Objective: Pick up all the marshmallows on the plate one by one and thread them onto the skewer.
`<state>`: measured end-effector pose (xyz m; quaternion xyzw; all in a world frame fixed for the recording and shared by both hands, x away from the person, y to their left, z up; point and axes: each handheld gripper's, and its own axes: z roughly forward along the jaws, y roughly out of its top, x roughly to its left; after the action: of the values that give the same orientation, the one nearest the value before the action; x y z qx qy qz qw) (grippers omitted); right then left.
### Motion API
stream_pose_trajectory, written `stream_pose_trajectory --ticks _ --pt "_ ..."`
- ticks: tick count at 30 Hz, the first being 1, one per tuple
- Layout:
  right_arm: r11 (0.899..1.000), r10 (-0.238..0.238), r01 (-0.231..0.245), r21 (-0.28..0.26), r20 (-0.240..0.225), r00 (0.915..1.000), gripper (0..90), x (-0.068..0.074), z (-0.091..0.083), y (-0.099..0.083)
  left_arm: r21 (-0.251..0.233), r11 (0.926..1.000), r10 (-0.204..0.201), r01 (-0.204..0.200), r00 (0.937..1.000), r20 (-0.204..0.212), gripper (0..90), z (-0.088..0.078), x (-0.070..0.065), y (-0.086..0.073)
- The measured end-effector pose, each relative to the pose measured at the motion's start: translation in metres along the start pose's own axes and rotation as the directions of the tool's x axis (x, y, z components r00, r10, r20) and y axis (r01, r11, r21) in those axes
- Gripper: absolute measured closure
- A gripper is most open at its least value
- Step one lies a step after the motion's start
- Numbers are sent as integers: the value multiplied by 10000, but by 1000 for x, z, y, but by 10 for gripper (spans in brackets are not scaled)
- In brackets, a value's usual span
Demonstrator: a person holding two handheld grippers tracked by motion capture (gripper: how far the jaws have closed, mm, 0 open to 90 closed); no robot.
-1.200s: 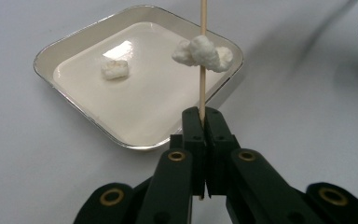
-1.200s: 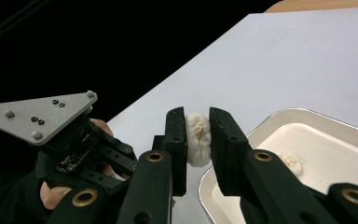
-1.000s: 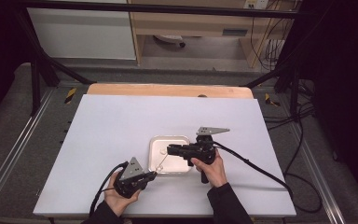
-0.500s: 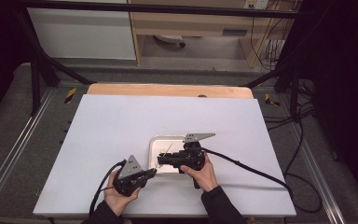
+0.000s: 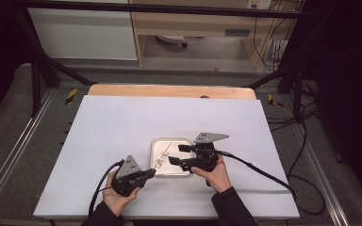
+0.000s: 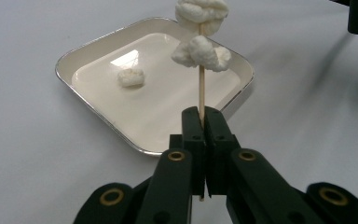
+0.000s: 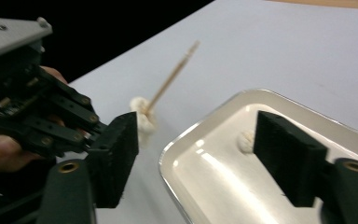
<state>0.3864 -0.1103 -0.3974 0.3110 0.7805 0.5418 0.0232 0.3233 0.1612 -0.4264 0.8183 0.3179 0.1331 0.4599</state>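
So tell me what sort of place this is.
Probably a lab bench set up for recording handling tasks. A white table stands inside a black metal frame, cables trail across the grey floor, and a person holds a gripper in each hand over a small tray.

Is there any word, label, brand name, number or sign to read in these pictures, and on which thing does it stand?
None: no readable text on the white metal tray, the thin wooden skewer, the white table, or the black left gripper and right gripper.
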Motion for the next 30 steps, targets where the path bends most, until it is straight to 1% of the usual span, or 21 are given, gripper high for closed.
stream_pose_trajectory --ticks 4,6,8,10,15,17,20,22,23,25,28,30 --pt "9995 -235 225 223 440 9988 196 -7 -7 -7 85 10000 8 -8 10000 1 885 0 1 0" --pt "9991 -297 279 319 561 9980 160 -11 -9 -10 109 9999 -6 6 10000 15 885 0 1 0" --pt "9987 -320 292 428 683 9972 129 -14 -12 -13 156 9999 -5 5 10000 20 885 -1 2 1" --pt "9982 -232 190 575 748 9969 94 -18 -14 -15 198 9998 -11 10 10000 27 885 -1 2 1" --pt "9962 -281 194 844 1030 9943 46 -22 -18 -19 303 9995 -42 40 10000 74 885 -3 3 2" --pt "9955 -393 289 908 1144 9927 38 -23 -18 -19 311 9995 -53 50 10000 78 885 -4 4 3" --pt "9967 -340 249 772 1191 9923 33 -24 -19 -17 342 9994 -38 35 10000 87 885 -6 5 4" --pt "9973 -223 134 725 1239 9920 29 -25 -19 -16 369 9993 -52 50 10000 76 885 -7 5 5" --pt "9973 -258 165 721 1308 9911 28 -26 -18 -16 371 9993 -57 54 10000 78 885 -8 6 5" --pt "9970 -272 162 762 1451 9890 22 -27 -18 -15 438 9990 -30 28 10000 64 885 -9 7 4" --pt "9966 -312 190 797 1543 9875 17 -28 -17 -14 594 9982 -25 23 10000 36 885 -10 9 2" --pt "9959 -322 178 886 1645 9859 9 -28 -16 -13 589 9983 -27 19 9999 135 885 -11 11 0"
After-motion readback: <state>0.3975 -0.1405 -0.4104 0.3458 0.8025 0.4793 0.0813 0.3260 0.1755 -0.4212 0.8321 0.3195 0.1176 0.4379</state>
